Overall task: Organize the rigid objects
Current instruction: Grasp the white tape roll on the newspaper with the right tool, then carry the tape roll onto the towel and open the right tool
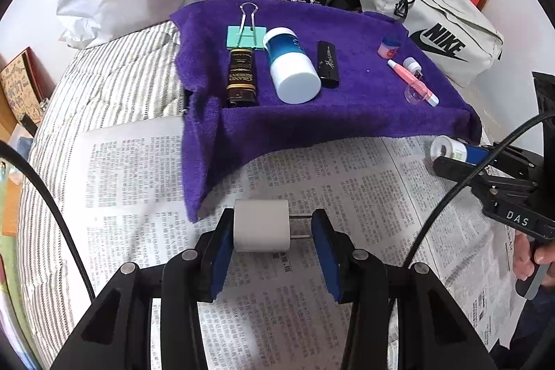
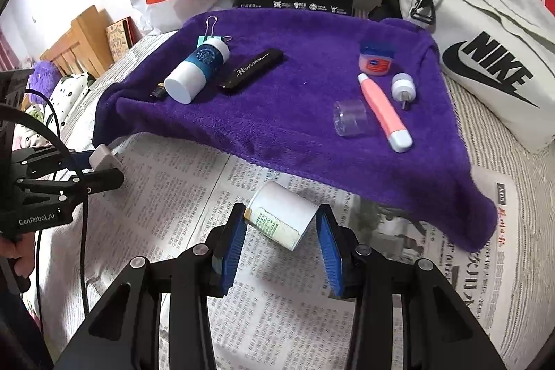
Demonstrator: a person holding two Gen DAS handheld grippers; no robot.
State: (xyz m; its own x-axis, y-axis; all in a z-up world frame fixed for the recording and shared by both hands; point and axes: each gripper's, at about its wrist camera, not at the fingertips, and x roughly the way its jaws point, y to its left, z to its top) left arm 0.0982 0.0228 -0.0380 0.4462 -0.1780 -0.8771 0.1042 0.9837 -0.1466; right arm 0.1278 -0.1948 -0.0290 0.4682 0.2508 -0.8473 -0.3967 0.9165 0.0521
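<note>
Most items sit on purple towel [image 2: 277, 99]: clip [image 1: 246, 35], dark bottle [image 1: 241, 77], blue-white bottle [image 1: 291, 65], black case [image 1: 327, 63], jar [image 2: 377, 59], pink tube [image 2: 383, 108], clear cap [image 2: 350, 118].

Two left on newspaper [image 1: 312, 300]. Left hand-held gripper [image 1: 272, 240] brackets plug [image 1: 262, 226]; grip looks loose, cannot tell if clamped. Right hand-held gripper [image 2: 282, 241] spread around white bottle [image 2: 281, 219], not clenched. Judged mostly done.
</note>
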